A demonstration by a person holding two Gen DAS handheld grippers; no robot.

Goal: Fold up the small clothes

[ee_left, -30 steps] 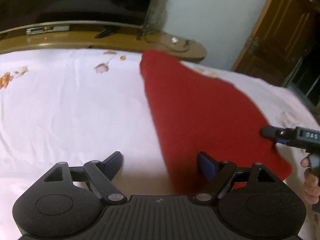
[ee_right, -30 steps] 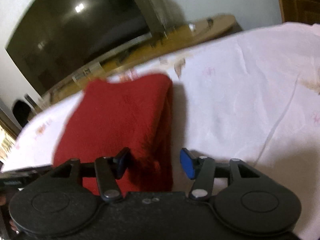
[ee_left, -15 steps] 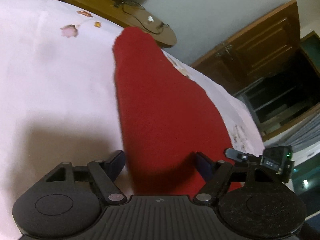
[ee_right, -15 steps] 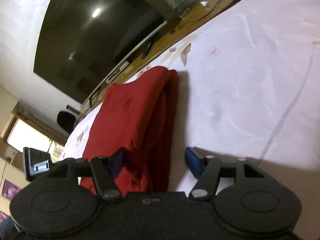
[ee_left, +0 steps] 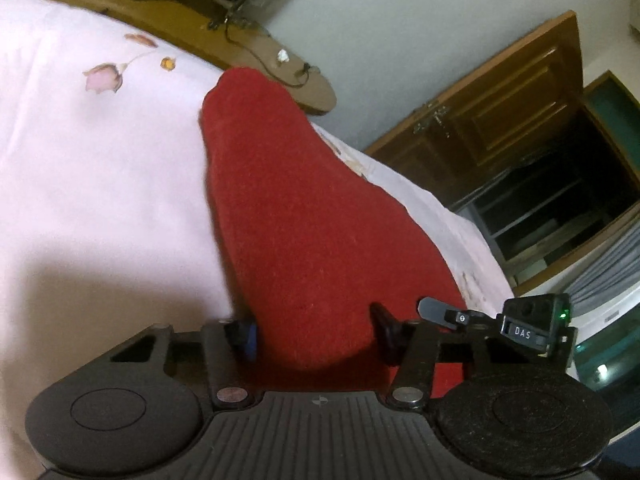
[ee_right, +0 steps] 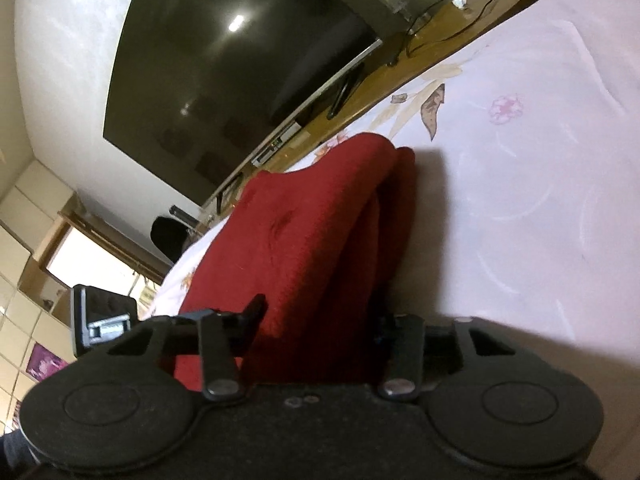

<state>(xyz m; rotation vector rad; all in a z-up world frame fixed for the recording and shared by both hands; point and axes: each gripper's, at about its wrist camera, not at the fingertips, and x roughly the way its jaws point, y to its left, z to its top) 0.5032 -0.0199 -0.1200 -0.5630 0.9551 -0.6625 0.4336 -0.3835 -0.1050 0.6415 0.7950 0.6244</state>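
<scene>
A folded red cloth (ee_left: 304, 220) lies lengthwise on the pink flowered bedsheet (ee_left: 100, 180). My left gripper (ee_left: 316, 334) straddles its near left corner. The jaws are closing, and the cloth bulges between the pads, which touch both its sides. In the right wrist view the same cloth (ee_right: 304, 240) shows stacked layers along its right edge. My right gripper (ee_right: 320, 318) straddles the near right corner. Its jaws are closing too, with the folded layers filling the gap. Each gripper's body shows at the edge of the other's view.
A long wooden shelf (ee_left: 240, 40) with cables runs behind the bed, under a large dark television (ee_right: 240, 60). A brown wooden door (ee_left: 500, 120) stands open at the right. The sheet (ee_right: 520, 180) spreads out on both sides of the cloth.
Both grippers came down and forward onto the cloth's near end. Their jaws narrowed from wide apart to pressing on its corners. Both views tilted as the wrists turned.
</scene>
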